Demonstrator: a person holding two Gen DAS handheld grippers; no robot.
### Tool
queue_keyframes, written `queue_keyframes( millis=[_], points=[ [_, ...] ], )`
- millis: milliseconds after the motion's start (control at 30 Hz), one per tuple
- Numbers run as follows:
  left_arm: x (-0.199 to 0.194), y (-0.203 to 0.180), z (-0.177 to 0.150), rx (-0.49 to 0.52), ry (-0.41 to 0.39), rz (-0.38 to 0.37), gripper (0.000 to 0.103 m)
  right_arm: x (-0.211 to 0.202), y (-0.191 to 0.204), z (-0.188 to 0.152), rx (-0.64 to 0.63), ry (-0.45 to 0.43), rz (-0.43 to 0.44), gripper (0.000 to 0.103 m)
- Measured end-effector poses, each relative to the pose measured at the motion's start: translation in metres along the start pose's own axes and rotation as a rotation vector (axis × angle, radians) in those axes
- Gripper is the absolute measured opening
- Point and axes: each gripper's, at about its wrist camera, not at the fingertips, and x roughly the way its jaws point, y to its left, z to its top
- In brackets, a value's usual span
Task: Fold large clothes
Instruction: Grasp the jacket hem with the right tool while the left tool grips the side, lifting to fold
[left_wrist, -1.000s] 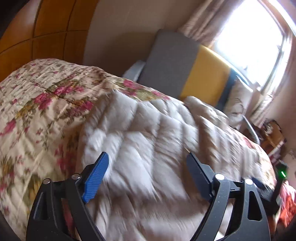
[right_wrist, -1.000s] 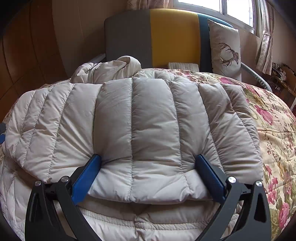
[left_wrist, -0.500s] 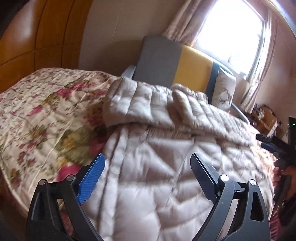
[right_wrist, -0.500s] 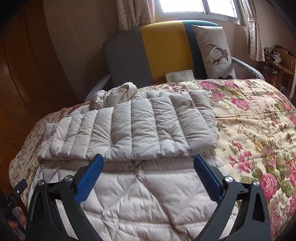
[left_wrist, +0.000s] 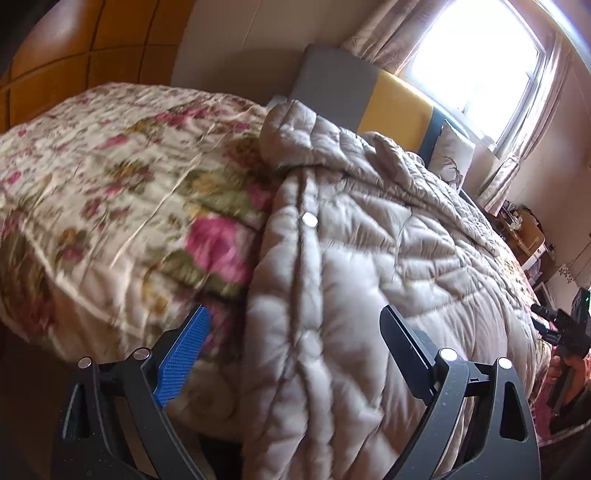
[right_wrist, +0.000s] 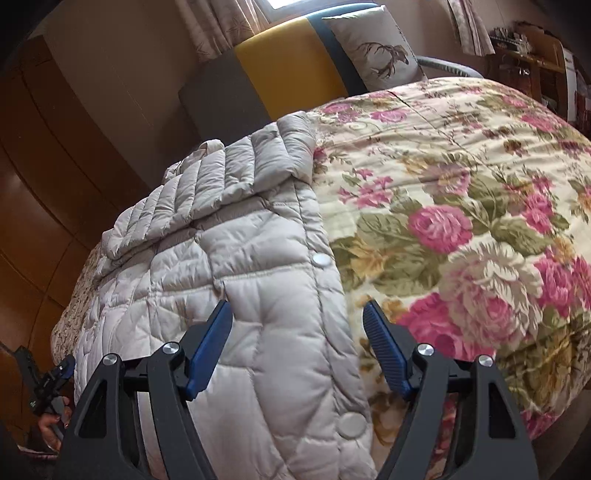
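Observation:
A beige quilted puffer coat (left_wrist: 369, 258) lies flat on the floral bedspread (left_wrist: 110, 177), its upper part folded across itself. My left gripper (left_wrist: 295, 332) is open low over the coat's left edge near the hem. The front edge with its snap button (left_wrist: 309, 220) runs between the fingers, untouched. My right gripper (right_wrist: 299, 332) hovers over the coat's (right_wrist: 229, 266) right edge, where snap buttons (right_wrist: 320, 259) show. Its jaws are closing, and the edge sits between the pads without being pressed. Each gripper appears in the other's view, the right gripper (left_wrist: 561, 328) at one rim and the left gripper (right_wrist: 48, 380) in a hand.
A grey and yellow chair (right_wrist: 288, 66) with a deer-print cushion (right_wrist: 376, 48) stands beyond the bed. Wooden wall panels (right_wrist: 44, 155) rise on the left. A bright window (left_wrist: 472, 62) with curtains and a cluttered shelf (right_wrist: 528, 62) are at the far right. Bedspread (right_wrist: 461, 184) flanks the coat.
Both grippers have pulled back from the folded upper part toward the hem and moved apart to the coat's two side edges. The right jaws have narrowed and its view has rolled.

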Motion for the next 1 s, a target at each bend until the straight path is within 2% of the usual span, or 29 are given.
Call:
queue_keyframes(
  millis=[233, 500, 567, 633, 667, 767, 867, 967, 1000],
  points=[
    [-0.010, 0.010, -0.022, -0.024, 0.036, -0.061, 0.091, -0.013, -0.016, -0.029, 0.053, -0.007, 0.165, 0.073],
    [0.000, 0.028, -0.047, -0.153, 0.178, -0.203, 0.087, -0.017, -0.024, -0.051, 0.090, 0.025, 0.291, 0.073],
    [0.005, 0.032, -0.051, -0.176, 0.211, -0.242, 0.087, -0.015, -0.030, -0.058, 0.115, 0.048, 0.320, 0.067],
    [0.009, 0.032, -0.058, -0.192, 0.249, -0.278, 0.079, -0.014, -0.036, -0.065, 0.151, 0.060, 0.368, 0.065],
    [0.011, 0.031, -0.061, -0.196, 0.262, -0.303, 0.077, -0.015, -0.040, -0.068, 0.170, 0.061, 0.395, 0.065],
    [0.012, 0.024, -0.064, -0.179, 0.288, -0.359, 0.072, -0.012, -0.047, -0.075, 0.220, 0.097, 0.475, 0.065],
    [0.016, 0.008, -0.071, -0.122, 0.347, -0.430, 0.072, -0.012, -0.047, -0.080, 0.202, 0.133, 0.490, 0.065],
    [0.019, -0.011, -0.083, -0.059, 0.407, -0.458, 0.072, -0.009, -0.045, -0.091, 0.187, 0.177, 0.504, 0.065],
    [0.020, -0.015, -0.085, -0.046, 0.416, -0.457, 0.068, -0.008, -0.044, -0.094, 0.189, 0.184, 0.504, 0.065]
  ],
)
